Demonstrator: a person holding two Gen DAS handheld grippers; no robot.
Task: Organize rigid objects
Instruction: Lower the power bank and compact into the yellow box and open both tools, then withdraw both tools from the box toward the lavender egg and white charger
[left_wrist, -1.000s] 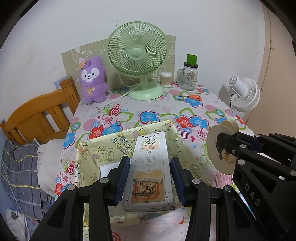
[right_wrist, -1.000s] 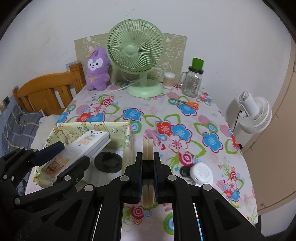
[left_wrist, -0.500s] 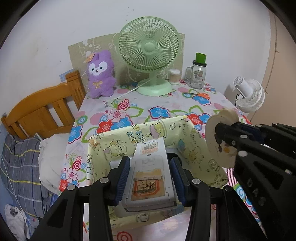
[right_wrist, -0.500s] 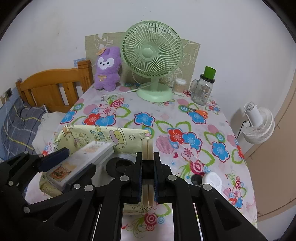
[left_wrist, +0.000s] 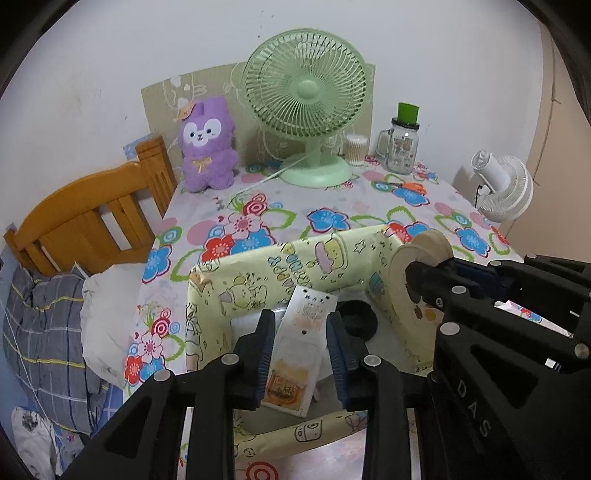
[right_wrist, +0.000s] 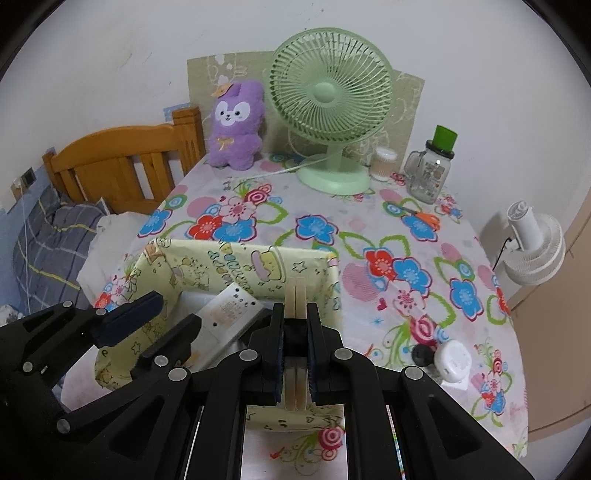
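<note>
Over the yellow cartoon-print box (left_wrist: 280, 266), front-left of the floral table (left_wrist: 332, 206) — that's where both your grippers sit.

- L gripper (left_wrist: 301, 347): clamped on the white remote (left_wrist: 299, 343), back side up w/ a yellowed label. Pads press both long edges. Long axis runs straight ahead along the fingers, far end tipped down into the box, reaching toward the back wall. Side view from the R cam shows it slanted (right_wrist: 229, 317), nose lower than tail.
- R gripper (right_wrist: 295, 343): shut on a cream tape roll (right_wrist: 295, 332), held edge-on and upright, disc faces against the pads. From the L cam the roll (left_wrist: 421, 273) hangs above the box's right wall, so it's near the rim, not clearly inside yet.
- Box contents: black round lid-like item (left_wrist: 356, 317) on the floor, just right of the remote's nose. Judged tight: lowering the remote straight should clear it, drifting right may not.
- Nearer hand: L is already inside the box opening; R needs to come further in over the wall, I'd say.
- Obstacles: box walls are thin wrapped card, prob. flex if bumped.
- Elsewhere, well apart: green desk fan (left_wrist: 306, 110), purple plush (left_wrist: 208, 144), glass mug jar w/ green lid (left_wrist: 400, 144), cotton-swab tub (left_wrist: 356, 149), orange scissors (right_wrist: 424, 218), white round gadget (right_wrist: 452, 360) near the table's right front, white clip fan (right_wrist: 535, 251) off the table edge.
</note>
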